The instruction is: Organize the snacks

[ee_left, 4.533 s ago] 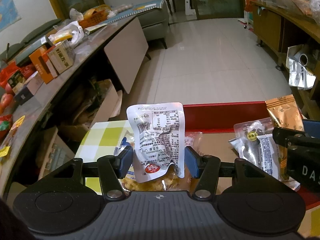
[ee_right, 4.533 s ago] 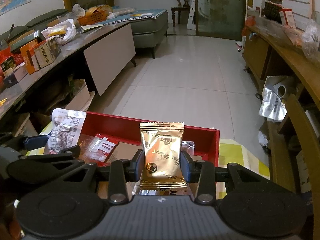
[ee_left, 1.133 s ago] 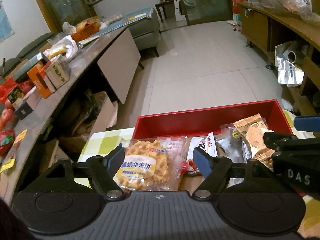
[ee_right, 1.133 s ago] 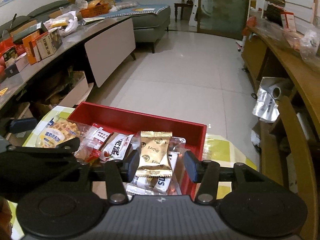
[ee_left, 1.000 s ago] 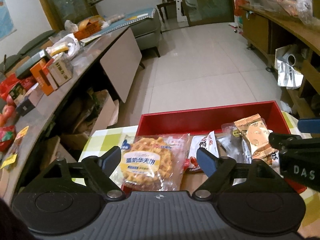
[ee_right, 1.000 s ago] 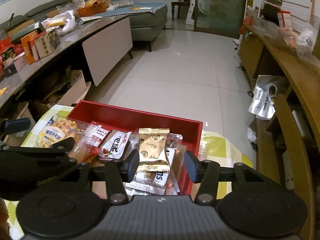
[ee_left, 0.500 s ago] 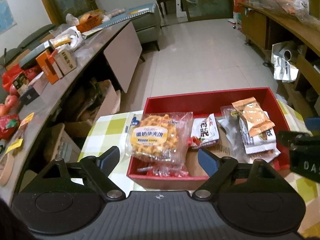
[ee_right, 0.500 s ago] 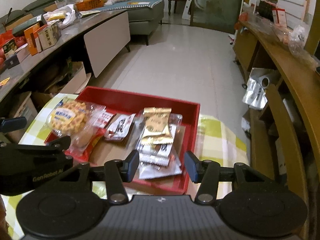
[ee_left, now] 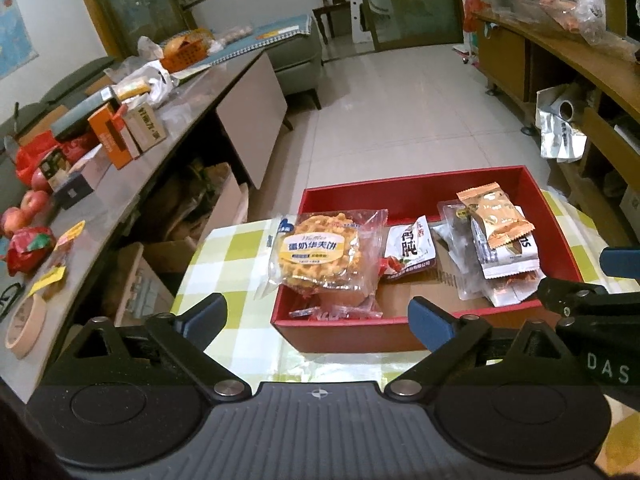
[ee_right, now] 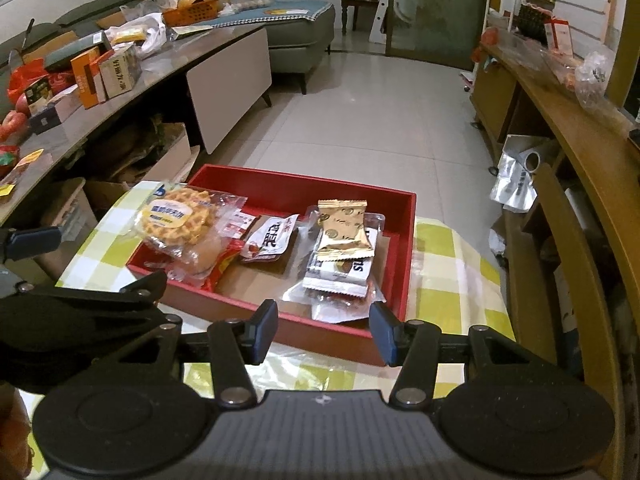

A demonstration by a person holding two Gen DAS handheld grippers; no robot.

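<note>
Nearest the viewer, the left gripper [ee_left: 316, 318] has its blue-padded jaws opening wide, with nothing between them. It hangs above a yellow-and-white checked tablecloth [ee_left: 236, 276], just short of the near wall of a red tray [ee_left: 348, 334]. The right gripper [ee_right: 323, 332] stands beside it with its jaws narrower but apart, also holding nothing, over the tray's near right corner.

The snacks lie inside the red tray. At the left end a round waffle in a clear bag [ee_left: 320, 254] rests on top of other packets and overhangs the tray's left wall. Next to it, toward the middle, lies a small white and red packet [ee_left: 408, 250]. At the right end is a stack of packets, with a gold-wrapped snack [ee_right: 346, 230] on top and a white one [ee_right: 340, 276] beneath it. Bare cardboard shows on the tray floor near the front.

Beyond the table is a pale tiled floor [ee_right: 360, 120]. To the left runs a long counter [ee_left: 132, 172] crowded with boxes and apples; to the right, wooden shelving [ee_right: 568, 128].
</note>
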